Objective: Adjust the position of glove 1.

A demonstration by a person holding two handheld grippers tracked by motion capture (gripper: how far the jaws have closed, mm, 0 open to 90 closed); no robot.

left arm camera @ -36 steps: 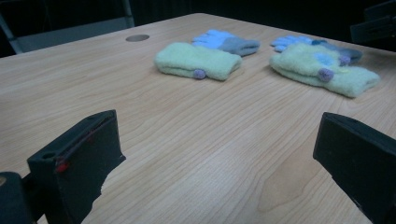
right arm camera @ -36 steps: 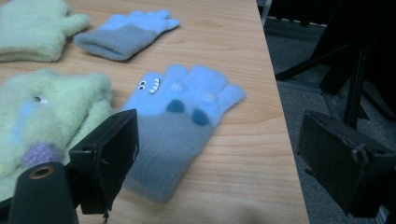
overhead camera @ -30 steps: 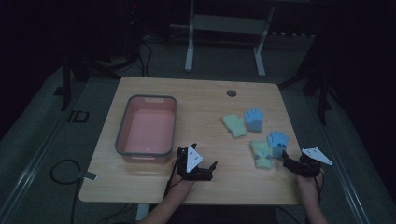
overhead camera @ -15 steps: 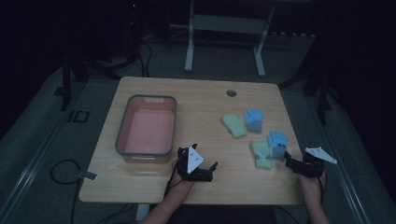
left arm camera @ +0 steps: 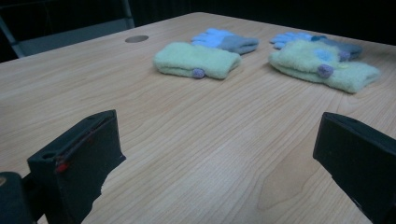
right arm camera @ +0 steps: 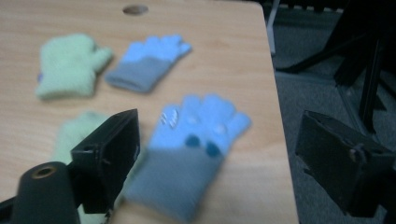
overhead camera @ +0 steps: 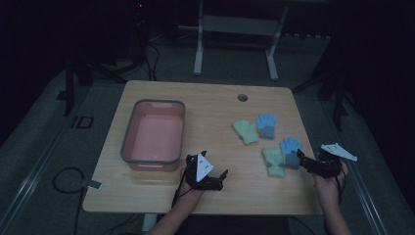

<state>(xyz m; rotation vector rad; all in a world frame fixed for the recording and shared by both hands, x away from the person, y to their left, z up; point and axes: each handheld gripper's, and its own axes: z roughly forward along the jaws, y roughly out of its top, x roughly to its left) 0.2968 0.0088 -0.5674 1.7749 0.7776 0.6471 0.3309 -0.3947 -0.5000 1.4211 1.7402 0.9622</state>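
Two pairs of knitted gloves lie on the right half of the wooden table (overhead camera: 205, 107). The far pair is a green glove (overhead camera: 246, 131) and a blue glove with a grey cuff (overhead camera: 266, 125). The near pair is a green glove (overhead camera: 274, 160) with a blue glove (overhead camera: 290, 149) lapping its right side. My right gripper (overhead camera: 304, 163) sits at the near blue glove's cuff, open. In the right gripper view this blue glove (right arm camera: 191, 144) lies between the spread jaws of the right gripper (right arm camera: 224, 158). My left gripper (overhead camera: 215, 165) rests open on bare wood, pointing at the gloves; the left gripper (left arm camera: 215, 158) holds nothing.
A pink tub with a grey rim (overhead camera: 128, 132) stands on the table's left half, just left of my left gripper. A round cable hole (overhead camera: 242, 97) is near the far edge. The table's right edge runs close beside my right gripper.
My right gripper has edged slightly left, closer onto the near blue glove. The left gripper and the gloves have stayed put.
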